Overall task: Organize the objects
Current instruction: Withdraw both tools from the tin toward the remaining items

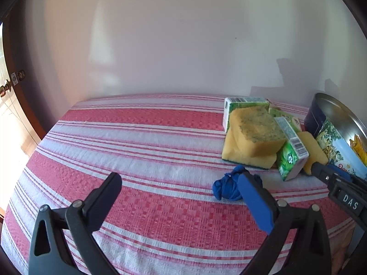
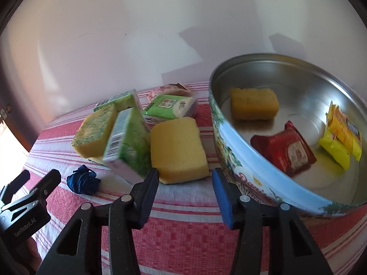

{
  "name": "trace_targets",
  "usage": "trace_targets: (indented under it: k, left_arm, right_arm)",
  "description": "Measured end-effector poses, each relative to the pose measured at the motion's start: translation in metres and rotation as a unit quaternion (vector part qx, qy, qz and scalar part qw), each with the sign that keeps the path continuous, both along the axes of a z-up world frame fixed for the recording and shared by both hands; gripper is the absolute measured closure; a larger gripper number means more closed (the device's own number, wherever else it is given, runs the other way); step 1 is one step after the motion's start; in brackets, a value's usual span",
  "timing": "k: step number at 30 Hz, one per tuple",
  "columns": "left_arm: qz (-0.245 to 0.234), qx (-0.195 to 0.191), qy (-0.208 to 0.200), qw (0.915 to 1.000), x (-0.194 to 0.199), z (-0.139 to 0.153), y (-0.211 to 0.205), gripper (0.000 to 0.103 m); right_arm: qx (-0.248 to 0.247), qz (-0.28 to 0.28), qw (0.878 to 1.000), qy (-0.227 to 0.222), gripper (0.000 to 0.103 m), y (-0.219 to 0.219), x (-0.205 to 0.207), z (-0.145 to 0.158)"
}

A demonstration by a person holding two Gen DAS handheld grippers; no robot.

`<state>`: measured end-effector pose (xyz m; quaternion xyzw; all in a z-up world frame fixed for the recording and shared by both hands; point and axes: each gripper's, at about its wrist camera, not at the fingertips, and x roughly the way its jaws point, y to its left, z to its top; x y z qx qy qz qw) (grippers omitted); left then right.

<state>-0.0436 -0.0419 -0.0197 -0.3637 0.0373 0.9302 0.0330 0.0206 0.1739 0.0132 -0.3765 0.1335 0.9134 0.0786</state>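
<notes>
A pile of yellow sponges and green cartons lies on the striped cloth. A crumpled blue cloth lies in front of it. My left gripper is open and empty, its blue finger beside the blue cloth. My right gripper is open and empty, just short of a yellow sponge. The round tin at the right holds a sponge, a red packet and yellow packets. The blue cloth and the left gripper show in the right wrist view.
The red and white striped cloth covers the table up to a plain white wall. A dark wooden door frame stands at the far left. The right gripper's fingers reach in beside the tin.
</notes>
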Motion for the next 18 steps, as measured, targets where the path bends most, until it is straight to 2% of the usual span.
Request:
trace_targets:
  k: [4, 7, 14, 18]
  left_arm:
    - [-0.004, -0.004, -0.003, 1.0000, 0.000, -0.002, 0.002, 0.000]
    - [-0.005, -0.002, -0.004, 1.0000, 0.000, -0.002, 0.001, 0.000]
    - [-0.003, 0.005, -0.009, 0.9999, 0.001, -0.001, -0.001, 0.000]
    - [-0.004, 0.005, -0.009, 0.9999, 0.003, 0.000, -0.001, 0.000]
  right_arm:
    - [0.012, -0.011, 1.000, 0.014, 0.051, 0.007, 0.005, 0.006]
    - [0.028, -0.010, 1.000, 0.004, 0.051, 0.001, -0.004, 0.003]
    - [-0.008, 0.014, 1.000, -0.010, 0.050, 0.019, 0.004, -0.003]
    - [0.006, 0.017, 1.000, -0.015, 0.050, 0.025, 0.002, -0.002]
